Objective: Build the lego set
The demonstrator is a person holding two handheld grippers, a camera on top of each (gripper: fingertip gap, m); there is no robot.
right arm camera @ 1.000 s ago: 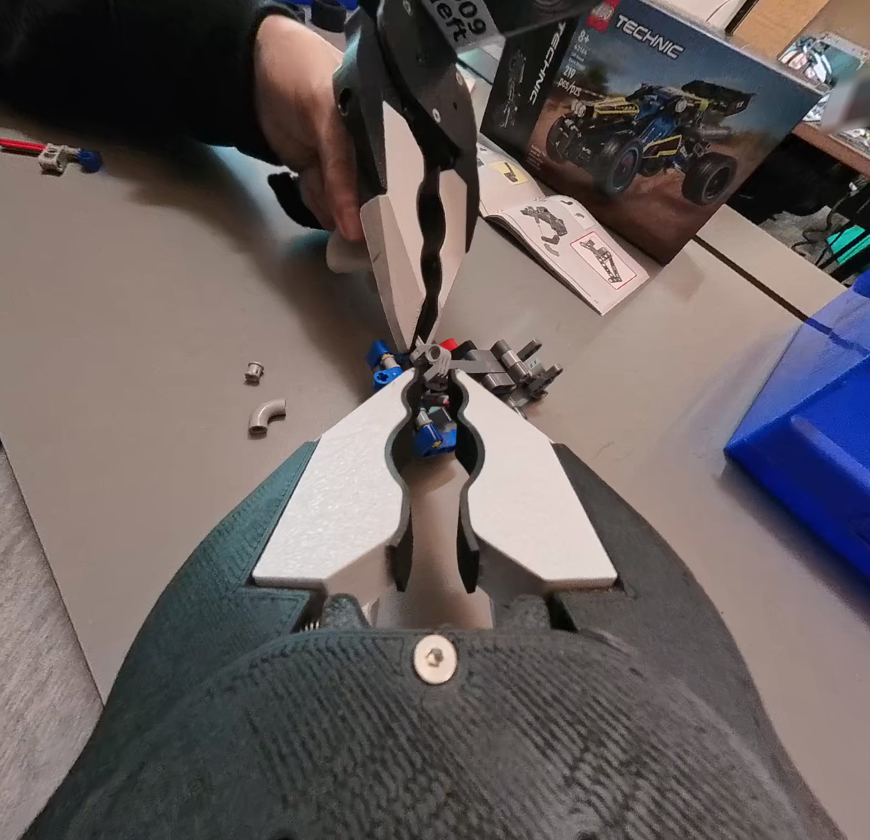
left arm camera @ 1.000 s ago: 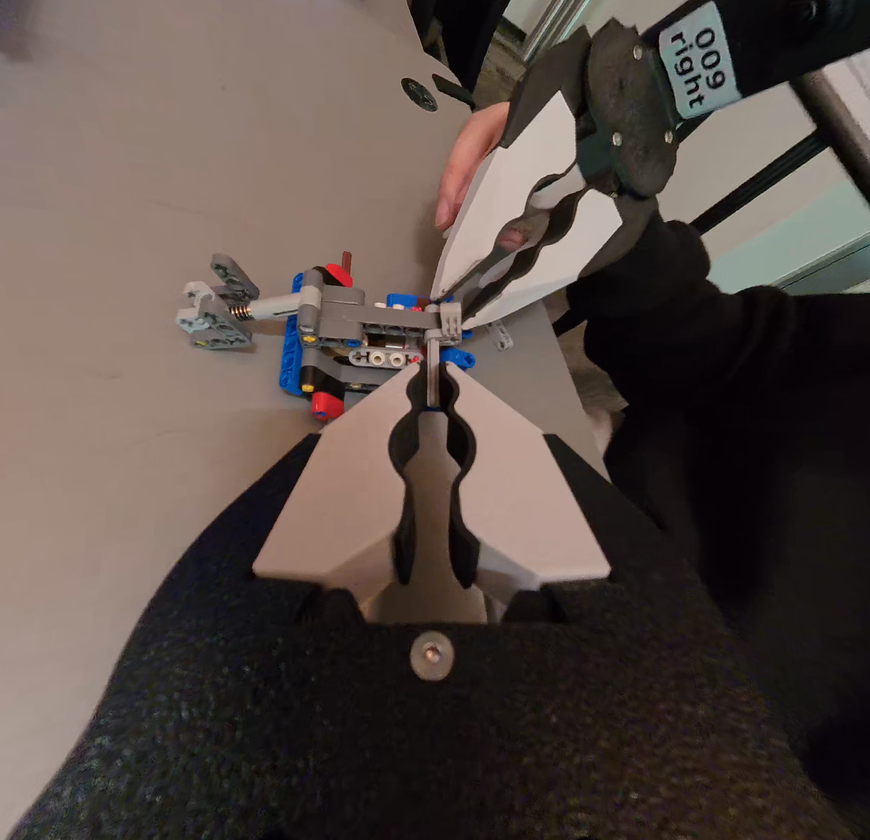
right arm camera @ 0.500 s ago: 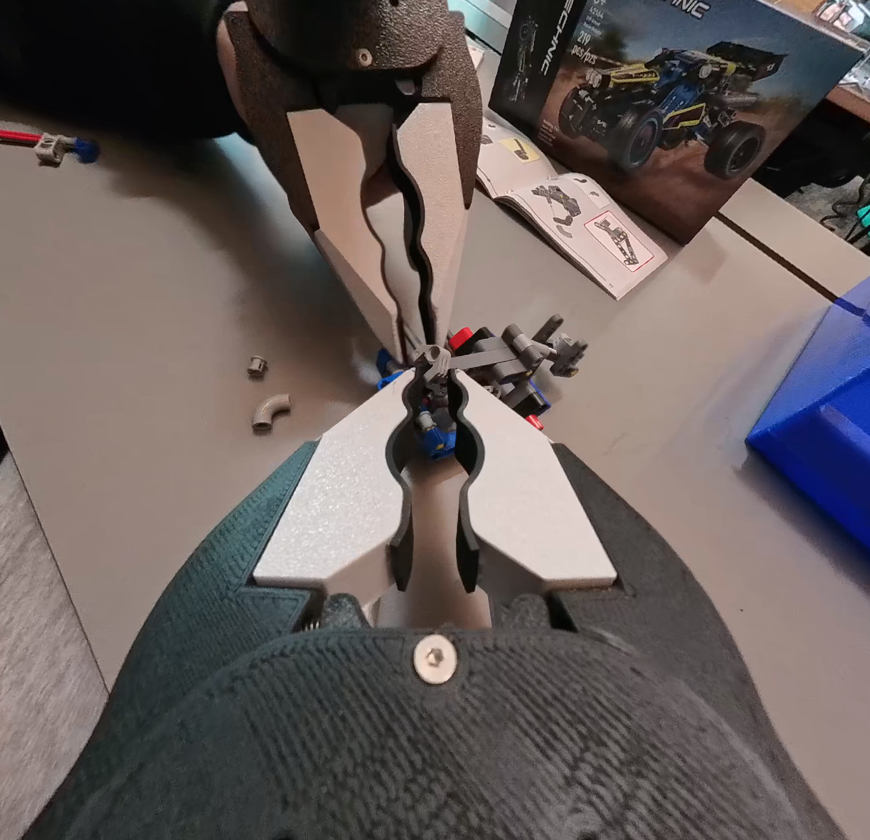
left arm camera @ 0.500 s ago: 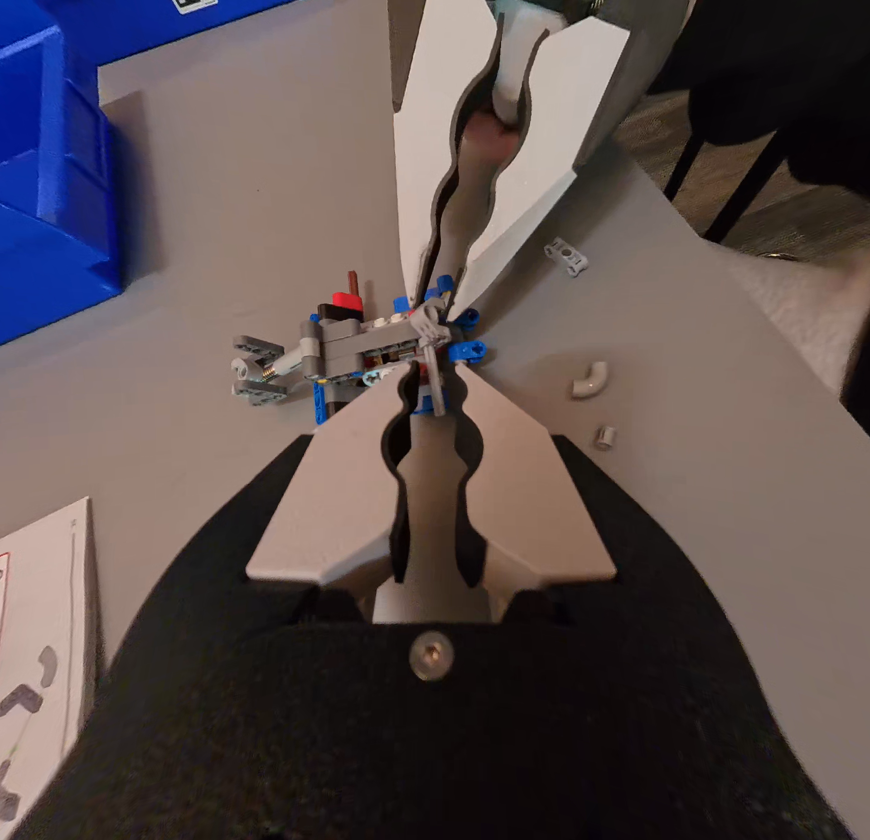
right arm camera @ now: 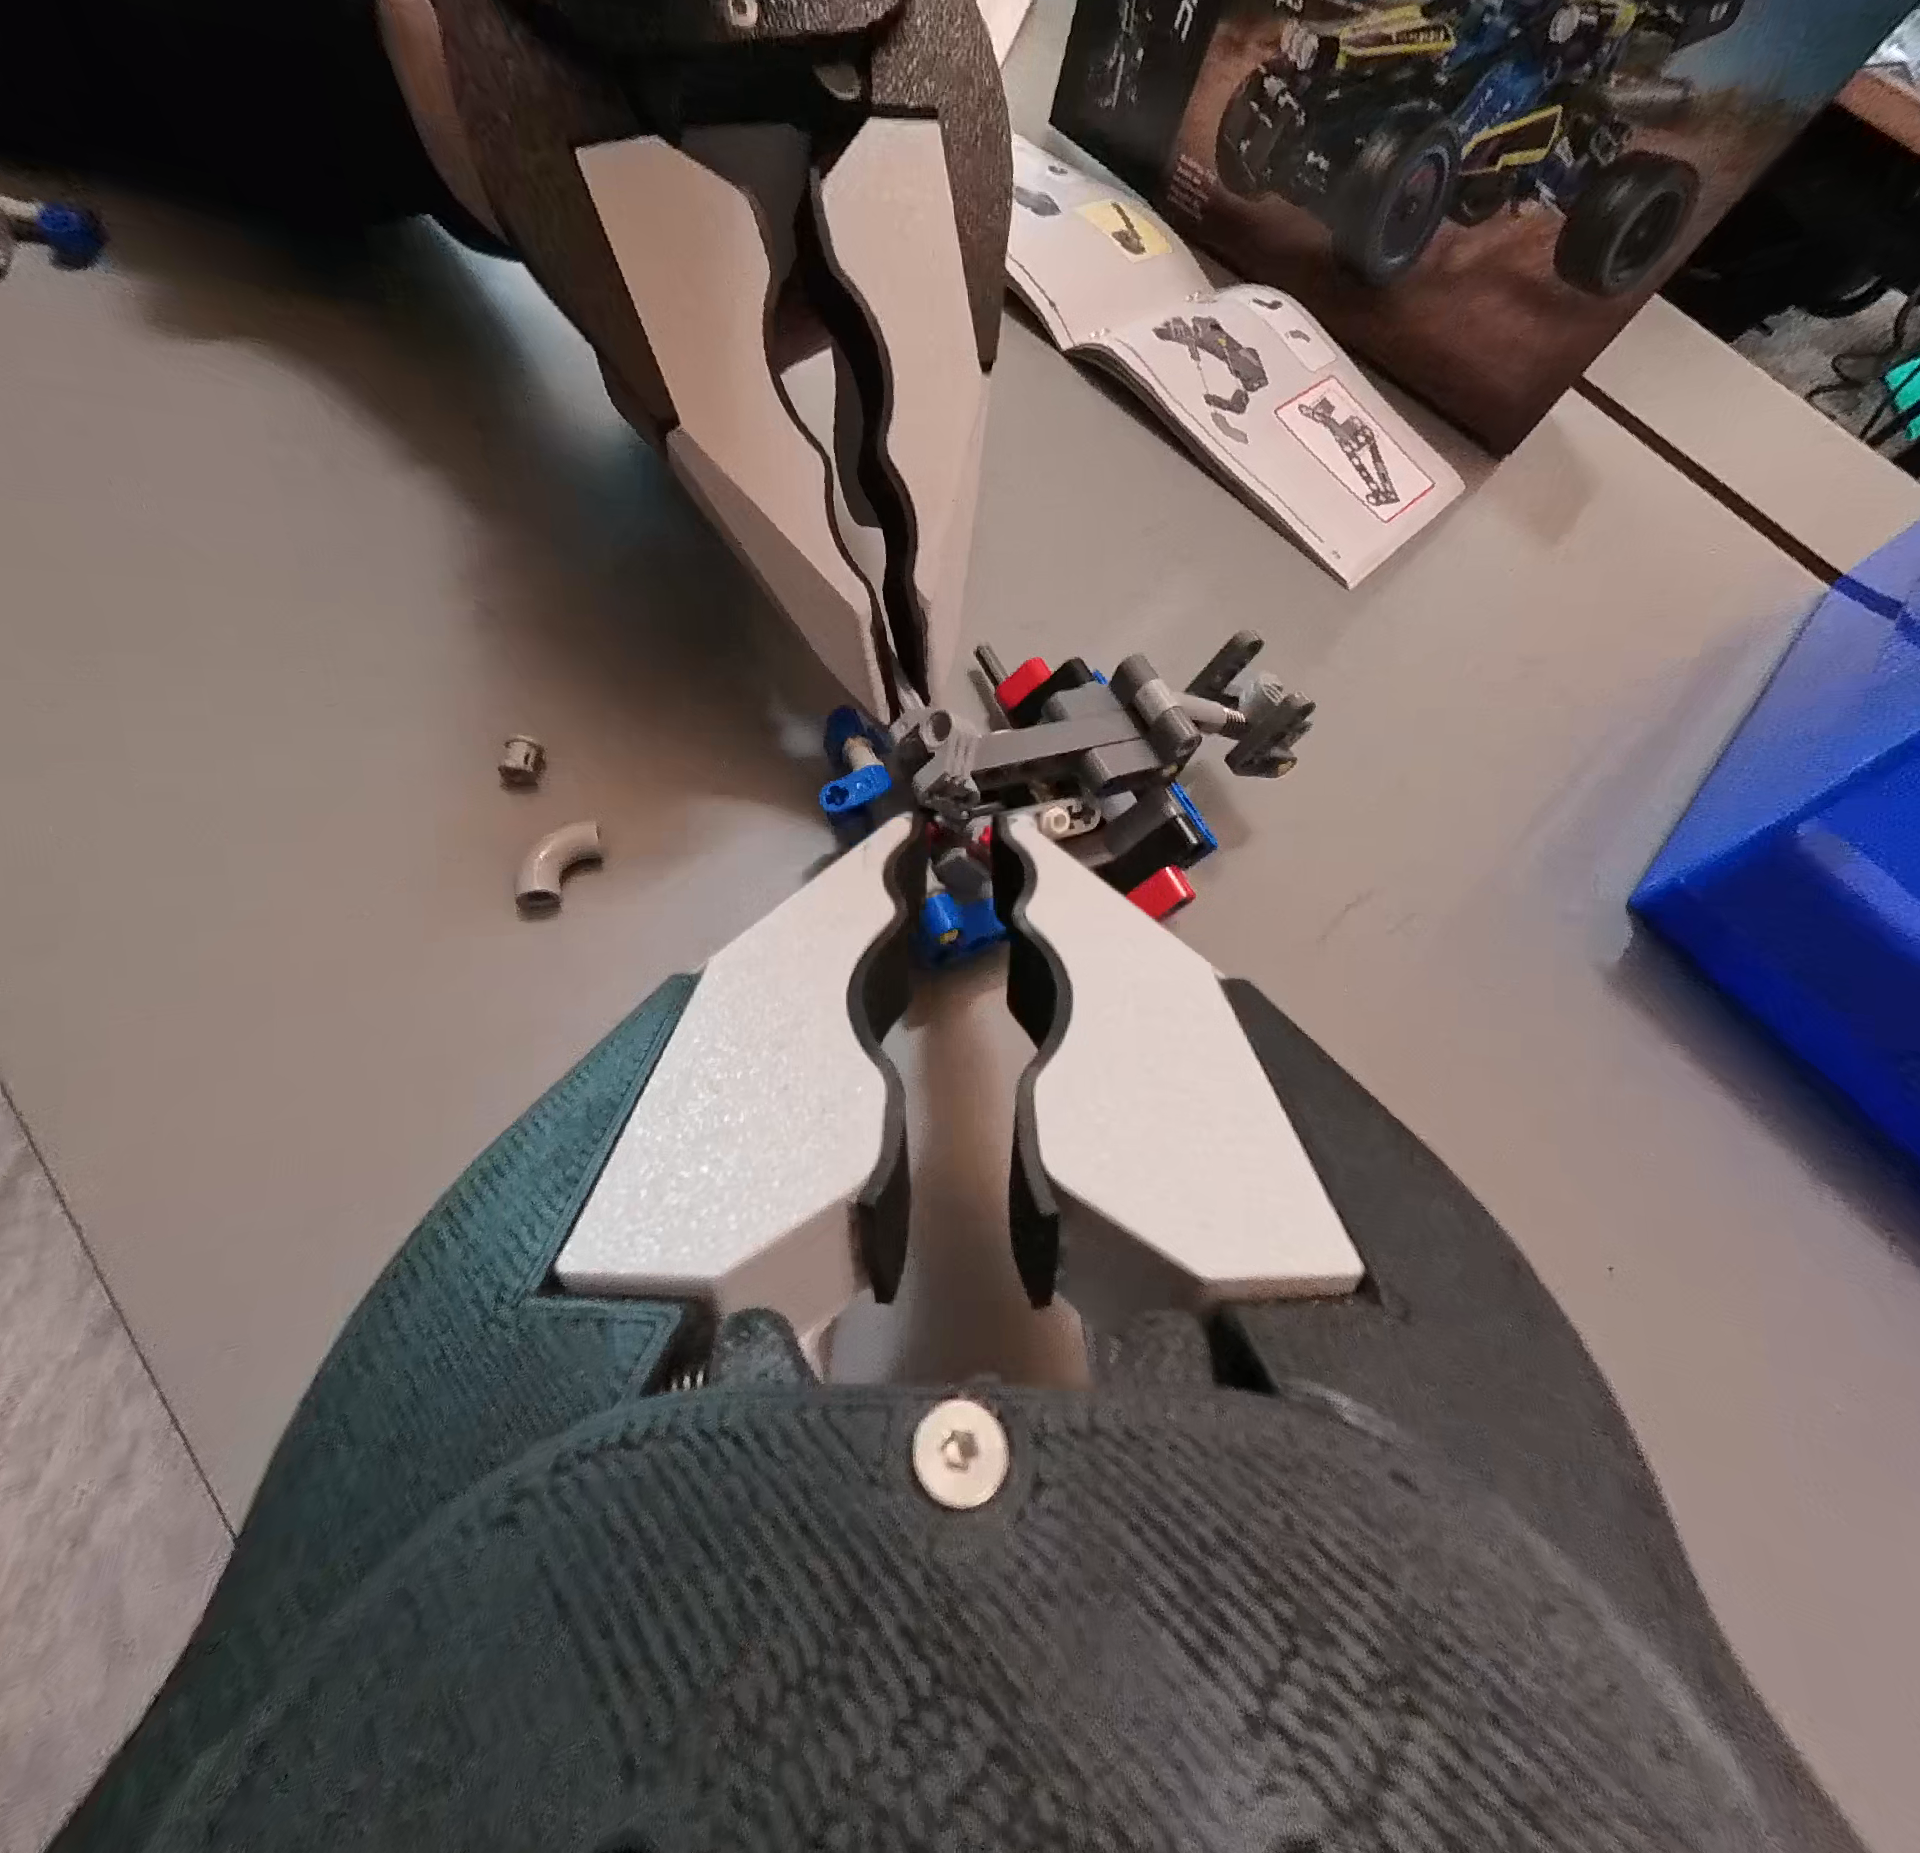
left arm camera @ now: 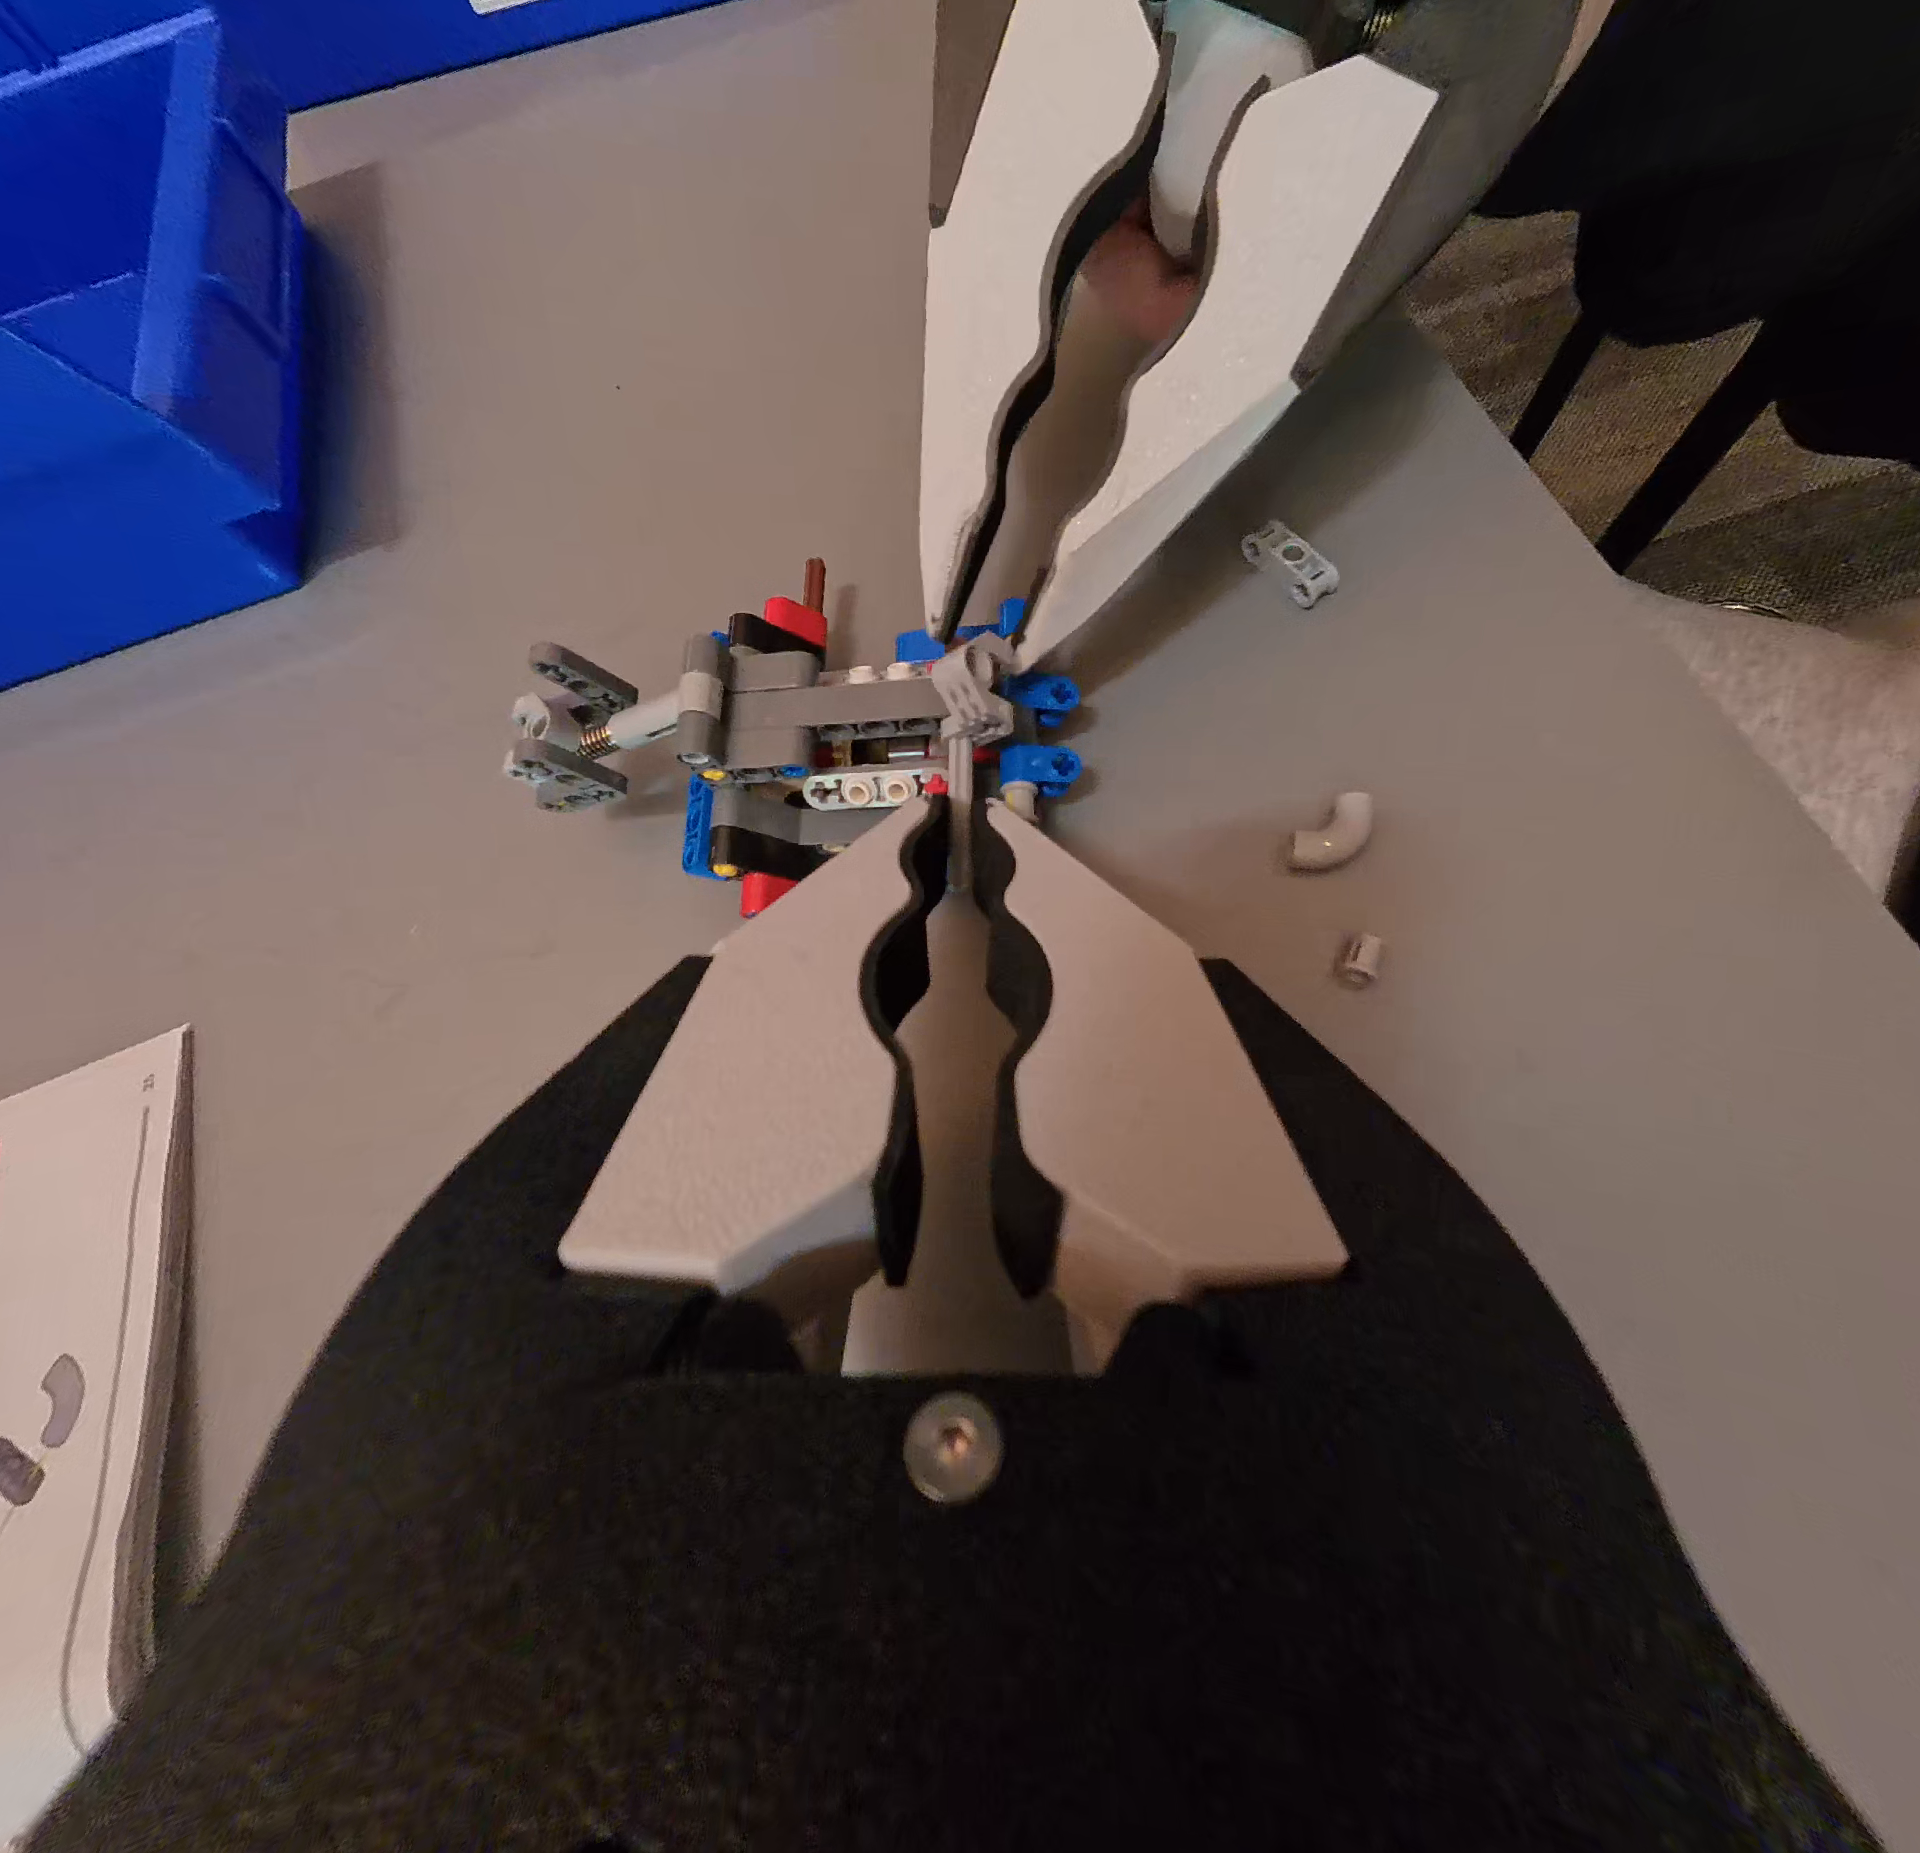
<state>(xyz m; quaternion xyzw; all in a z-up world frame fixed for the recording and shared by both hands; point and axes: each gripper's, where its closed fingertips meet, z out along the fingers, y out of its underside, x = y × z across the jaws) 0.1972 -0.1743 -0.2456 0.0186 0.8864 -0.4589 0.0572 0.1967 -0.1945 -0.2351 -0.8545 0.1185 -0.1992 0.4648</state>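
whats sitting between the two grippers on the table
A small brick assembly of grey, blue, red and black pieces lies between the left gripper and the right gripper; both tips meet at its grey connector end. The left wrist view shows it best.

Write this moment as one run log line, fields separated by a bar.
left gripper: shut on thin grey axle | right gripper: shut on brick assembly | assembly on grey table | loose grey elbow piece nearby
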